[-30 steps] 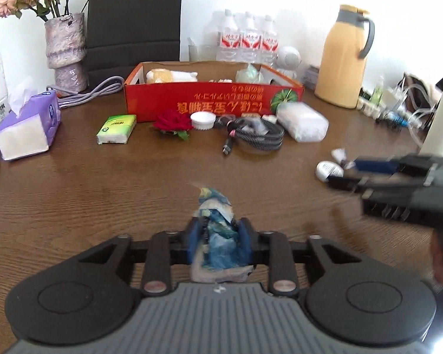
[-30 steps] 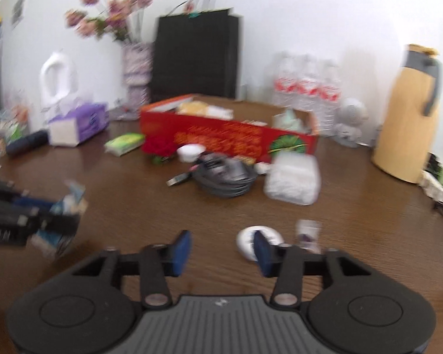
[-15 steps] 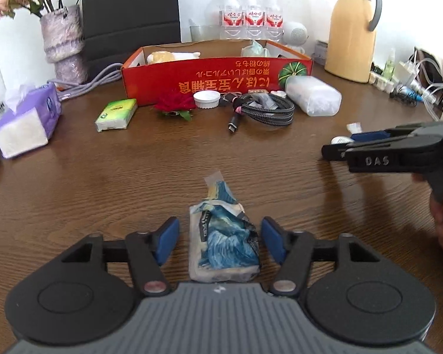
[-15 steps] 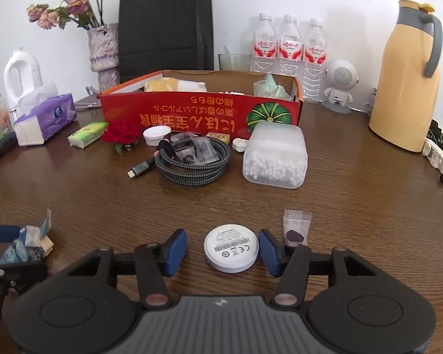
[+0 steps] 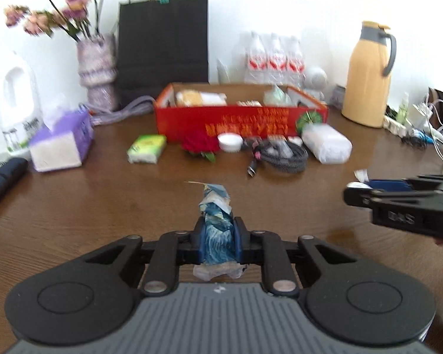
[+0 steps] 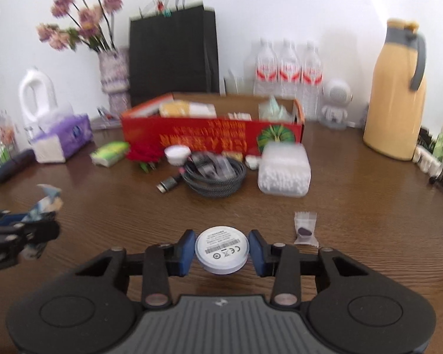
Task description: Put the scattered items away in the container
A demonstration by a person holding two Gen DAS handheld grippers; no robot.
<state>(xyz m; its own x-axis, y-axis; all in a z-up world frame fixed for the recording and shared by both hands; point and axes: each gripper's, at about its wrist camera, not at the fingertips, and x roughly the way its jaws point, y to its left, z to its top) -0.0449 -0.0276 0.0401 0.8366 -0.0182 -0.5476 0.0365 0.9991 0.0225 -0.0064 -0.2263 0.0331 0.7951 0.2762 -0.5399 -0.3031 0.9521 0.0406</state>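
Your left gripper (image 5: pixel 218 237) has just closed its jaws on the blue packet (image 5: pixel 217 236), squeezing it upright; the packet's lower end is hidden behind the gripper body. Your right gripper (image 6: pixel 221 250) has just closed on the white disc (image 6: pixel 221 249), both pads touching its rim. Both views are blurred, so the disc's label and the print on the red box (image 6: pixel 212 135) cannot be read. The box stands at the back of the table (image 6: pixel 354 206), well apart from both grippers, its contents hard to make out. A small sachet (image 6: pixel 305 228) lies just right of the disc.
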